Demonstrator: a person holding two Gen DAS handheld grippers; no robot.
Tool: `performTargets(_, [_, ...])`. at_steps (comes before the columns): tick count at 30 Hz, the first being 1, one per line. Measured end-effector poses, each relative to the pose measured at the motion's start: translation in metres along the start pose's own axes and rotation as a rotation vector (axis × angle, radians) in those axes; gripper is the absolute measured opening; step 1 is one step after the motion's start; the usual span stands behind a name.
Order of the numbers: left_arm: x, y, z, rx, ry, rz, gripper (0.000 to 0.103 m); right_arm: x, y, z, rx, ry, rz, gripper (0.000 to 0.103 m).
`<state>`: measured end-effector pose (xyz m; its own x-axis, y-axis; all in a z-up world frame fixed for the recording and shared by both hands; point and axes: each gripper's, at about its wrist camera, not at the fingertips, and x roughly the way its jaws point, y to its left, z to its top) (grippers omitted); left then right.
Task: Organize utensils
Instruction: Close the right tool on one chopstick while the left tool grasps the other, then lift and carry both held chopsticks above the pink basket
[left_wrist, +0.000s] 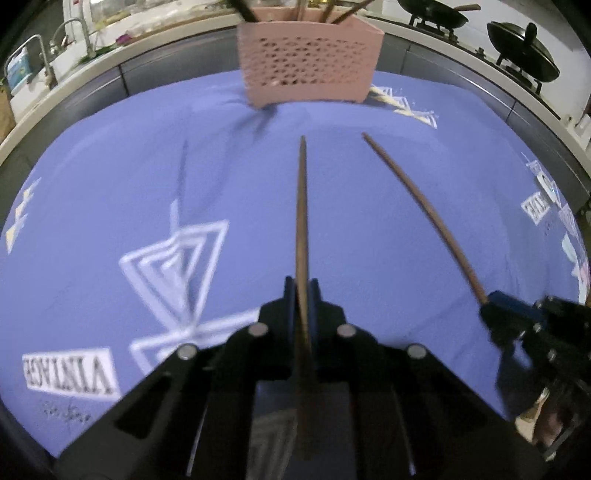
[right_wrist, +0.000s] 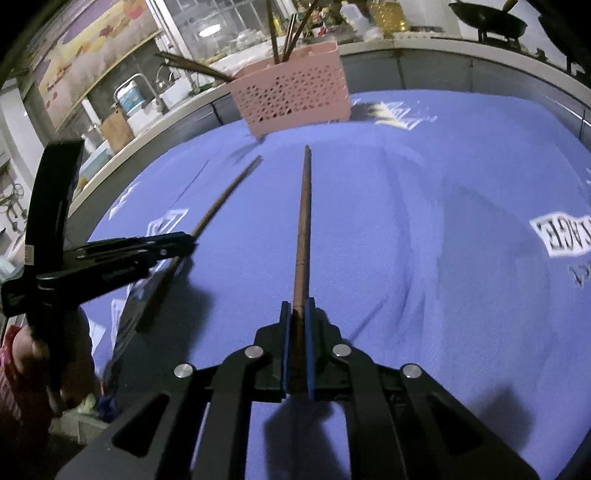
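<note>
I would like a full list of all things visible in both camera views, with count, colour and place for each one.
chopsticks: two held, brown, one in each hand-held gripper, tips toward the holder; second one
utensil holder: one, pink, perforated, far edge of the cloth, several dark sticks standing in it
cloth: one, blue with white print, covering the table
woks: two, black, on the counter at the back right
tap: one, metal, back left by the sink
left hand-held gripper: one, black, shut on a chopstick
right hand-held gripper: one, black with blue pads, shut on a chopstick
hand: one, holding the left hand-held gripper
</note>
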<state>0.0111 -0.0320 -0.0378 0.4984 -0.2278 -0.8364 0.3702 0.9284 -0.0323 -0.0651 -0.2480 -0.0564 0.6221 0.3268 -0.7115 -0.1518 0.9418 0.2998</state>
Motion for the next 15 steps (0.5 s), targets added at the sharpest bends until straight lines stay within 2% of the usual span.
performTargets(2, [-0.006, 0.007, -0.010, -0.008, 0.008, -0.015, 0.007, -0.005, 0.001, -0.008, 0.005, 0.013, 0.017, 0.008])
performTargets(4, [-0.010, 0.012, -0.015, -0.005, 0.017, -0.029, 0.012, -0.007, 0.001, -0.010, 0.005, 0.019, 0.018, 0.009])
performTargets(6, [-0.009, 0.013, -0.012, 0.000, 0.027, -0.042, 0.027, -0.005, 0.003, -0.006, -0.011, 0.031, 0.013, 0.010])
performTargets(7, [-0.007, 0.013, -0.008, 0.000, 0.027, -0.036, 0.038, -0.003, 0.004, -0.002, -0.021, 0.037, 0.009, 0.010])
performTargets(8, [-0.005, 0.013, -0.001, 0.000, 0.023, -0.029, 0.040, 0.000, 0.004, 0.001, -0.025, 0.041, 0.008, 0.011])
performTargets(12, [0.009, 0.013, 0.023, 0.002, 0.024, -0.035, 0.040, 0.020, 0.007, 0.032, -0.043, 0.070, 0.022, 0.022])
performTargets(15, [0.021, 0.011, 0.041, 0.009, 0.019, -0.031, 0.040, 0.037, 0.012, 0.056, -0.091, 0.077, -0.008, 0.033])
